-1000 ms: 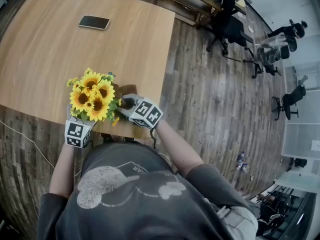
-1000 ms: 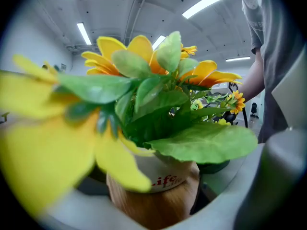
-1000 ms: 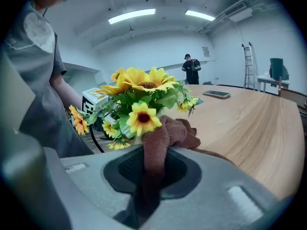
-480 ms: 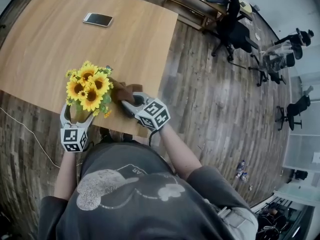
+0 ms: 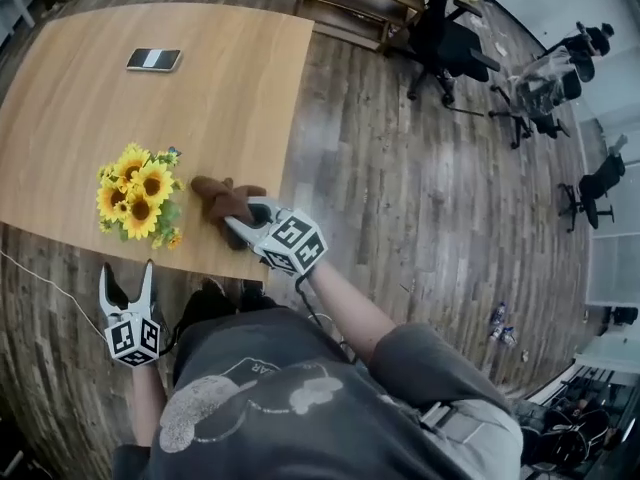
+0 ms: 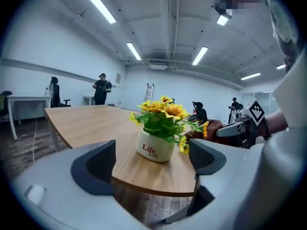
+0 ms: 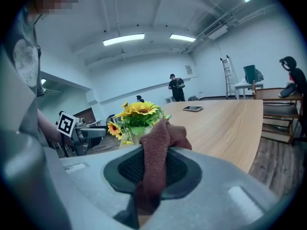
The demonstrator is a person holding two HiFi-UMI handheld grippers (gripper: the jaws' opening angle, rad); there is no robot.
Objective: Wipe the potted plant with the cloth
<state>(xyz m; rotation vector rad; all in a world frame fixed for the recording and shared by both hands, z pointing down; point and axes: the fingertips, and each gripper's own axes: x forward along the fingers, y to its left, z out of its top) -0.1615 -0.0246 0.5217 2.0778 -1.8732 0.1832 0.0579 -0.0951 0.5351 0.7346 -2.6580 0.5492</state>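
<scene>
Twice "Life" on pot [image 6: 154, 146]; left tongs [image 5: 127, 271] agape, narrowing, empty; right tongs [image 5: 244, 224] clamp cloth [image 5: 220, 197].

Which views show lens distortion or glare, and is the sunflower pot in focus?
Head view: strong fisheye, the wooden table looks bowed, all sharp. Left gripper view: dark rounded corners, bright ceiling lights without heavy glare, sunflower pot sharp. Right gripper view: the near brown cloth shows its weave.
</scene>
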